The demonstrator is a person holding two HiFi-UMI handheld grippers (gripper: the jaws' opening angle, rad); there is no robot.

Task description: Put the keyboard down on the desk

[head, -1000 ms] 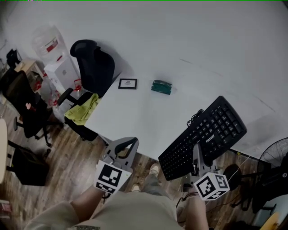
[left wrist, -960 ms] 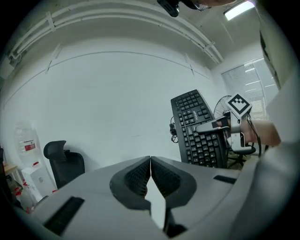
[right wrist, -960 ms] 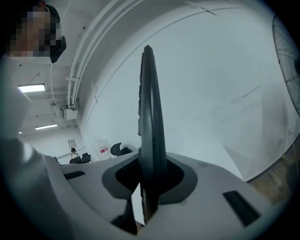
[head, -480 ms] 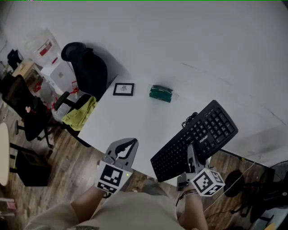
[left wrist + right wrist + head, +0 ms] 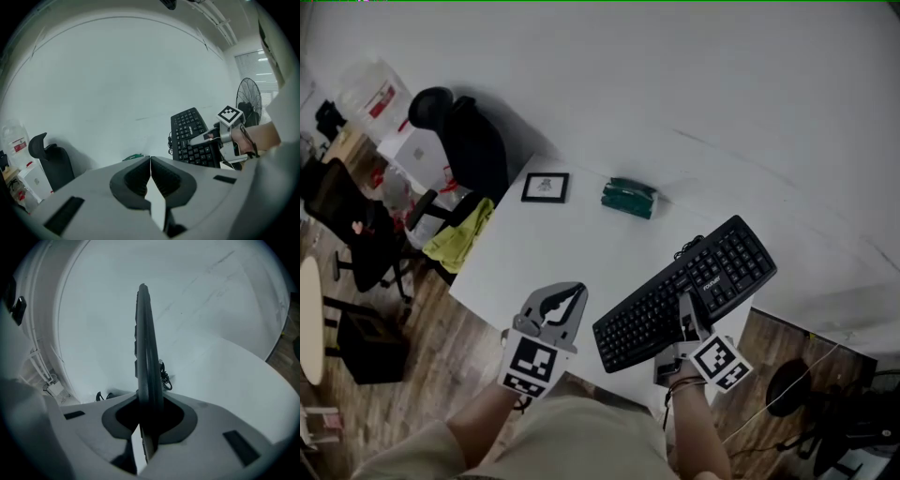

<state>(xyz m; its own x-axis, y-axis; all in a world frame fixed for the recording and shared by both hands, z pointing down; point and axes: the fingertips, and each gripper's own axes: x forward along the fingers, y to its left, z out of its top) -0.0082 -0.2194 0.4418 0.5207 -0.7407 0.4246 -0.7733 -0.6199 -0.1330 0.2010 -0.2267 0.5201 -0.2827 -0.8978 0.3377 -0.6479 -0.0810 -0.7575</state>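
Right gripper (image 5: 686, 314) — head view: clamped on keyboard (image 5: 698, 281), now carried in over desk (image 5: 553, 248) front and lower than a second ago, so near set-down. Left gripper (image 5: 565, 302) at desk front. Left gripper view: jaws together, empty. Right gripper view: keyboard edge-on between pads, above desk — white brand mark unreadable.

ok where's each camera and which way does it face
Head view: on the person's head, looking steeply down at the desk; both forearms, left gripper and right gripper show.
Left gripper view: on that gripper, looking along its shut jaws across the desk.
Right gripper view: on that gripper, along jaws shut on the keyboard edge.
Shared: the keyboard, in all three.
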